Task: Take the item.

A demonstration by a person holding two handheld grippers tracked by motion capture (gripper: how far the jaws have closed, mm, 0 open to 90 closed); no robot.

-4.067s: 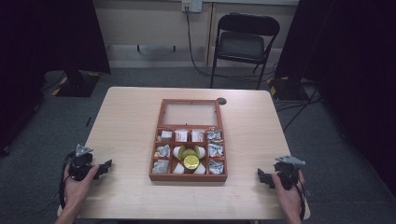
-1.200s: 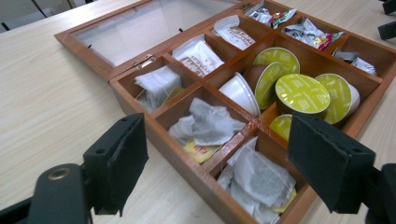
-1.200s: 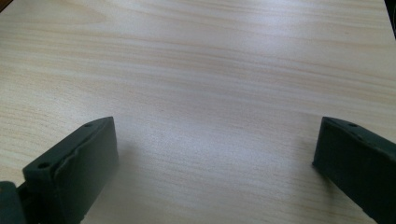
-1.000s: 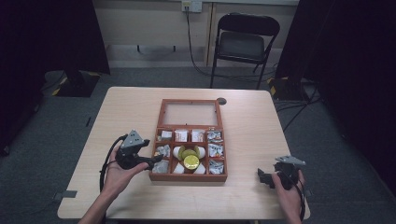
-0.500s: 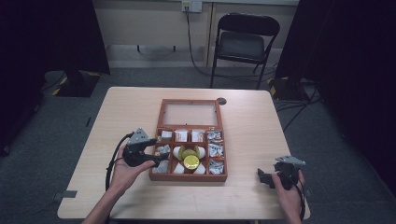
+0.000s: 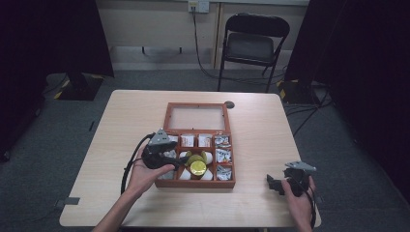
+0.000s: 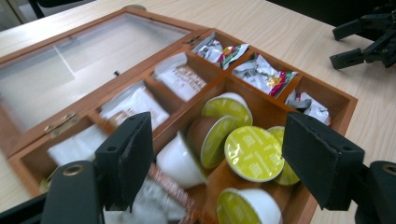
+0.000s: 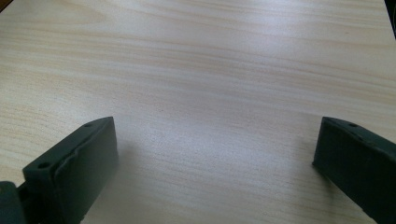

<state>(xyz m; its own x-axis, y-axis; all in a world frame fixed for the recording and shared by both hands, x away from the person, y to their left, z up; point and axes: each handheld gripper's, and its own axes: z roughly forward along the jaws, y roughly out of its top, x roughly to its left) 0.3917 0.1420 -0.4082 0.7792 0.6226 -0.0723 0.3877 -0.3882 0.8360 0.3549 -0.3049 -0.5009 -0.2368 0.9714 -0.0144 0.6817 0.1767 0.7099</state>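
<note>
1. A wooden box (image 6: 198, 145) sits near the middle of the table (image 6: 121, 125), its glass-paned lid (image 6: 197, 117) folded flat open toward the far side.
2. The box's compartments hold white packets (image 7: 135, 105), foil sachets (image 7: 264, 74), and, in the large centre section, coffee capsules (image 7: 252, 151) with yellow-green foil tops.
3. The left gripper (image 6: 167, 162) hovers over the box's left side in the high view, held in the person's left hand (image 6: 145, 176). Its fingers (image 7: 128, 156) stand wide apart, with the capsules showing between them, nothing clamped.
4. The right gripper (image 6: 278, 184) rests near the table's near right corner, well apart from the box, held by the right hand (image 6: 297, 198).
5. Its fingers (image 8: 77, 170) are spread wide over bare wood grain, empty.
6. A folding chair (image 6: 254, 43) stands beyond the table's far edge.
</note>
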